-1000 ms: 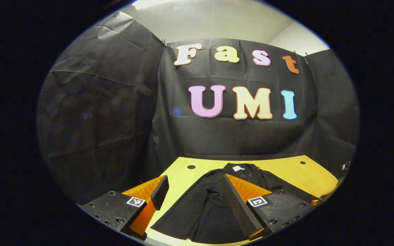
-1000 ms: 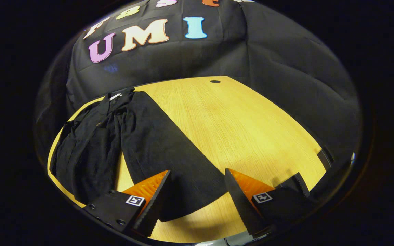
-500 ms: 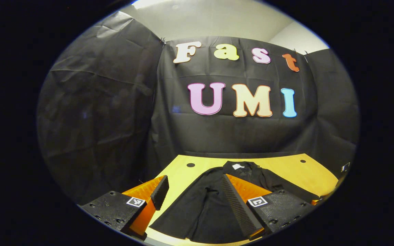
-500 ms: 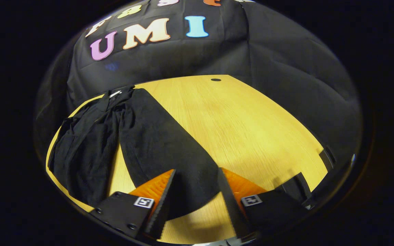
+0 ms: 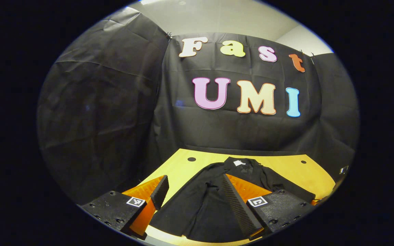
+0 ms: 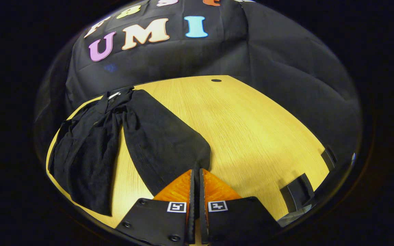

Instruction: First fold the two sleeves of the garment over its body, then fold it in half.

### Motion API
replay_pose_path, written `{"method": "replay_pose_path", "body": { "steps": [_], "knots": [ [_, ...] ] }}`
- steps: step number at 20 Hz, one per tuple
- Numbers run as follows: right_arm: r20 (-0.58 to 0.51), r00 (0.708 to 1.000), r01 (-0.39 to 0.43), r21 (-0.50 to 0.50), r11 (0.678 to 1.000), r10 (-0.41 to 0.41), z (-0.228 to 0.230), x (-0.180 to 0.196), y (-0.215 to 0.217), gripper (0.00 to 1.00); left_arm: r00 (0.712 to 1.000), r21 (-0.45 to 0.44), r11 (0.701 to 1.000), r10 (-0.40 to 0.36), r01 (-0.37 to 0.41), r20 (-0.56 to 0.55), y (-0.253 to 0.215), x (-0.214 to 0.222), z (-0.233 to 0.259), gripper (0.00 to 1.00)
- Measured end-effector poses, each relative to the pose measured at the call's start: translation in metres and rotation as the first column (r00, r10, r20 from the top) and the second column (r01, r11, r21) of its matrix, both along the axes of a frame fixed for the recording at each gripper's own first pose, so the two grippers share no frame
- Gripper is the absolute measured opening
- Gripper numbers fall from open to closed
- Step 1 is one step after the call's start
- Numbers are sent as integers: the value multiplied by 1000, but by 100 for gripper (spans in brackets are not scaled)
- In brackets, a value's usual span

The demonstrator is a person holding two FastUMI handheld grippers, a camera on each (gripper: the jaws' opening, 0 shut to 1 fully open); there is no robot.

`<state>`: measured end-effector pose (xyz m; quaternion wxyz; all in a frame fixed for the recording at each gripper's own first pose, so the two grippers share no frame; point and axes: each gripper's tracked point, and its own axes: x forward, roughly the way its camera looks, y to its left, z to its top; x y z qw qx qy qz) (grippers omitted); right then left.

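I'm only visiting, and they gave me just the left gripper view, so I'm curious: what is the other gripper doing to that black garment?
Observer: The right gripper is shut on the end of one sleeve.
Visitor: Is that sleeve folded over the garment already?
Observer: No. It lies stretched out on the wooden table, slanting away from the garment's body, with a wedge of bare wood between them.
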<state>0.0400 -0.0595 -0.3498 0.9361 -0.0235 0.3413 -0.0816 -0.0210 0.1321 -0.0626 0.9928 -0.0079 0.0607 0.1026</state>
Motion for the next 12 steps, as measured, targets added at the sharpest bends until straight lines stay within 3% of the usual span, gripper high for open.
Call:
{"method": "replay_pose_path", "body": {
  "steps": [8,12],
  "knots": [
    [-48,999,4,-47,999,-7,2,2,1,2,998,-18,998,61,-62,-27,24,-8,-11,93],
    [-70,997,22,33,999,-20,8,7,8,2,996,-3,997,76,-76,-38,30,-13,-14,92]
  ]
}}
